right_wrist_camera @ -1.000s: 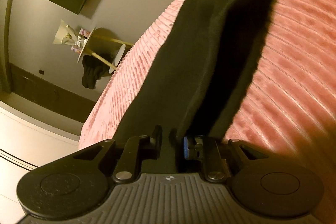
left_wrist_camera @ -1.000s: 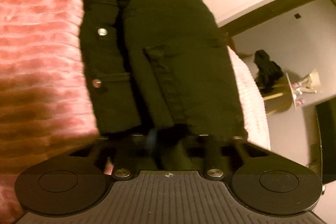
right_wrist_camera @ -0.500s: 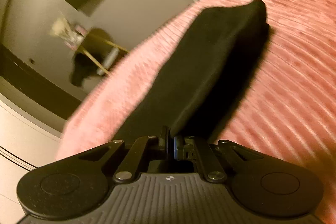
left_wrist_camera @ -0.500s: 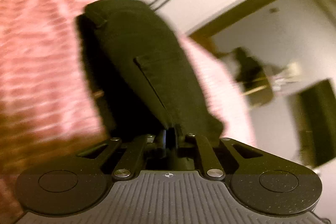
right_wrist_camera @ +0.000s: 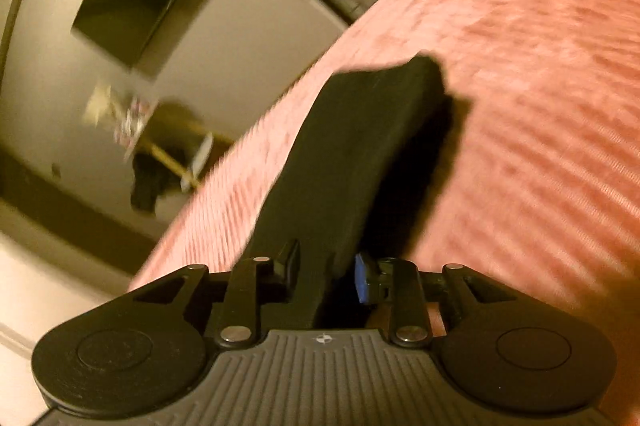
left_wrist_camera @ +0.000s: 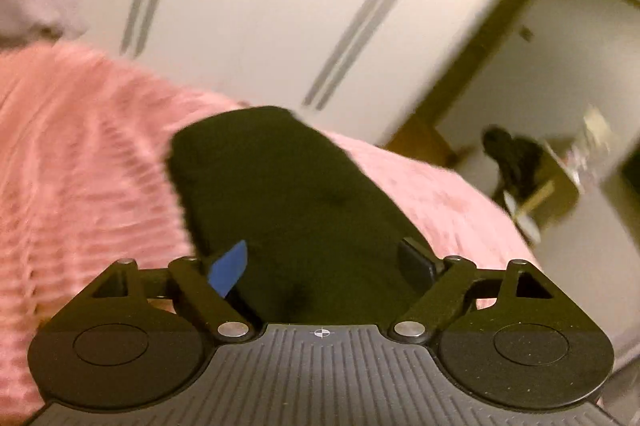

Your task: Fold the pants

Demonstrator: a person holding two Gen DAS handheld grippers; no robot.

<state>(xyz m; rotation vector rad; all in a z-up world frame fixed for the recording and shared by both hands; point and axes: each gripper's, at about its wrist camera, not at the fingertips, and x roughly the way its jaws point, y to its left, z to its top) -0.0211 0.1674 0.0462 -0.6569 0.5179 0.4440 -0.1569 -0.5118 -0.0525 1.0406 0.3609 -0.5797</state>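
One pair of black pants (left_wrist_camera: 288, 210) lies folded on a pink bed (left_wrist_camera: 80, 162), stretching straight ahead of both tools. The left hand-held gripper (left_wrist_camera: 326, 262) is spread wide, cloth lying loose between its fingers, likely just let go. The right hand-held gripper (right_wrist_camera: 326, 272) is partly open around a fabric edge, seemingly releasing it too.

I see open pink bed (left_wrist_camera: 80, 154) on both sides of the black pants (left_wrist_camera: 280, 194), room enough for either gripper to pass. Ahead of my left side, the white wall (left_wrist_camera: 260, 6) closes off the bed's far edge.
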